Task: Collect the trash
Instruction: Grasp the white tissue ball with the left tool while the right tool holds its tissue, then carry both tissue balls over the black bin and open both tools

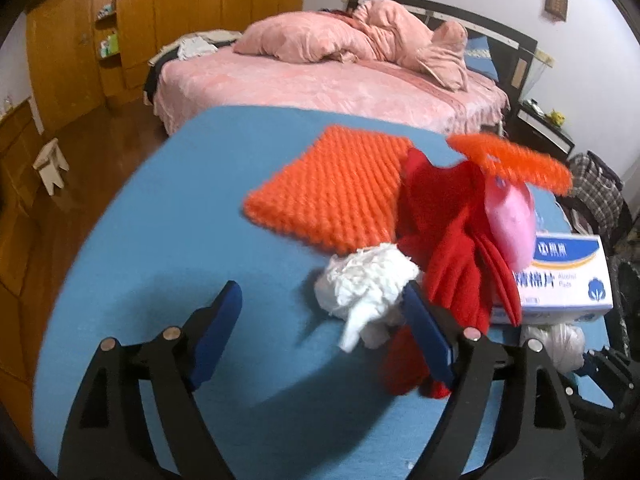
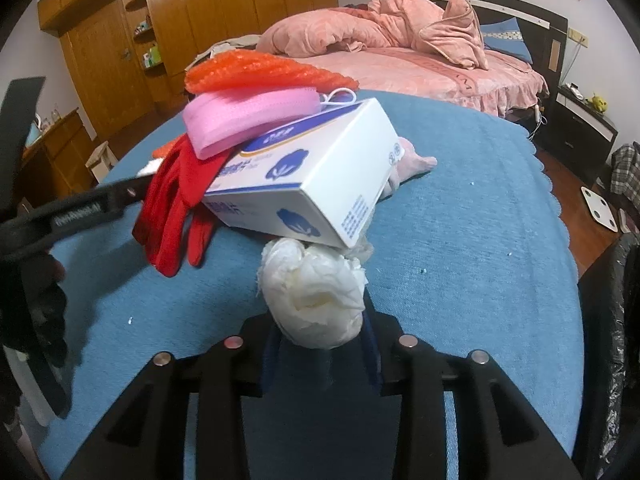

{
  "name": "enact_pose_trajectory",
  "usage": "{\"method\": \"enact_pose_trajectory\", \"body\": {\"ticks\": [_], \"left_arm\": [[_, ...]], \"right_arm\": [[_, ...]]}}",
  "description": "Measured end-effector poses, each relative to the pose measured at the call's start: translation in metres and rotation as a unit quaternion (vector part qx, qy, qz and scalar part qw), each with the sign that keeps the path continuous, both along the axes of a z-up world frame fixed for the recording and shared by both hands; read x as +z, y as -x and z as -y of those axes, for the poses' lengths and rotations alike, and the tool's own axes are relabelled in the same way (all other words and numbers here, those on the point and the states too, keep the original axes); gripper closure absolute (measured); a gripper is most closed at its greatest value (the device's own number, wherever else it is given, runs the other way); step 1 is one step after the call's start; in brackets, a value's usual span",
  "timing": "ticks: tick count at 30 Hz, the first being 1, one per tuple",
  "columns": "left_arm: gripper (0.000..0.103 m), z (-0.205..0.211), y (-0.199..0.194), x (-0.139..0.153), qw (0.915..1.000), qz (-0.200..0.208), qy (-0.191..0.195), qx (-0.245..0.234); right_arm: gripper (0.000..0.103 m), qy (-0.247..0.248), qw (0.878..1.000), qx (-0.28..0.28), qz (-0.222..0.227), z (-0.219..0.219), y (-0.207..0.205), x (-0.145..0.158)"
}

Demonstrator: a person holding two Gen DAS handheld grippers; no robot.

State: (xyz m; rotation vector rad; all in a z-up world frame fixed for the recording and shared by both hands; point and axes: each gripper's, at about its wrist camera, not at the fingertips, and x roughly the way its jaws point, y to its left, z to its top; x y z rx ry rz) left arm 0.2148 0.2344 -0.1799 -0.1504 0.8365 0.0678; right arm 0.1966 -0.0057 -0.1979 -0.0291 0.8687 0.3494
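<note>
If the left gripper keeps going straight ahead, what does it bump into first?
Probably the orange mat. The open left gripper points across bare blue cloth towards it. The tissue wad sits by its right finger, so it might brush that first; depth is unclear.

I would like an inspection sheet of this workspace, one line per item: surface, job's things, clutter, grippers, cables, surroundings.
Surface: blue tablecloth with small white crumbs scattered on it.
Job's things: one crumpled white tissue wad held by the right gripper; a second tissue wad lying by the left gripper's right finger.
Clutter: alcohol pads box, pink face mask, red glove, orange knitted mat.
Grippers: left gripper open, empty; right gripper shut on the wad.
Cables: thin wires near the nightstand, too small to tell more.
Surroundings: pink bed, wooden wardrobe, black bin bag at right.
</note>
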Motion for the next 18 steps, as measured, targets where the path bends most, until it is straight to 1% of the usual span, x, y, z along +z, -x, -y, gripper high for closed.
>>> {"method": "enact_pose_trajectory", "body": {"ticks": [2, 4, 6, 7, 10, 14, 18], "left_arm": [[0.032, 0.001, 0.004, -0.006, 0.9999, -0.004, 0.011, -0.012], [0.058, 0.004, 0.007, -0.010, 0.9989, -0.007, 0.031, -0.034], [0.070, 0.003, 0.009, -0.011, 0.9974, -0.007, 0.052, -0.049], [0.074, 0.003, 0.011, -0.011, 0.9973, -0.004, 0.053, -0.050], [0.080, 0.006, 0.018, -0.010, 0.9971, 0.002, 0.052, -0.055], [0.082, 0.010, 0.037, -0.002, 0.9975, 0.019, 0.043, -0.052], [0.082, 0.005, 0.059, 0.010, 0.9978, 0.034, 0.048, -0.029]], "right_arm": [[0.067, -0.001, 1.000, 0.001, 0.000, 0.000, 0.000, 0.000], [0.067, -0.002, 1.000, 0.003, -0.001, 0.000, 0.000, 0.001], [0.068, -0.001, 1.000, 0.005, -0.002, 0.000, 0.001, 0.002], [0.068, -0.001, 1.000, 0.007, -0.002, 0.001, 0.002, 0.003], [0.069, -0.001, 1.000, 0.009, 0.000, 0.003, 0.006, 0.006], [0.069, -0.009, 1.000, 0.010, 0.004, 0.010, 0.012, 0.014], [0.069, -0.017, 1.000, 0.015, 0.012, 0.015, 0.018, 0.024]]}}
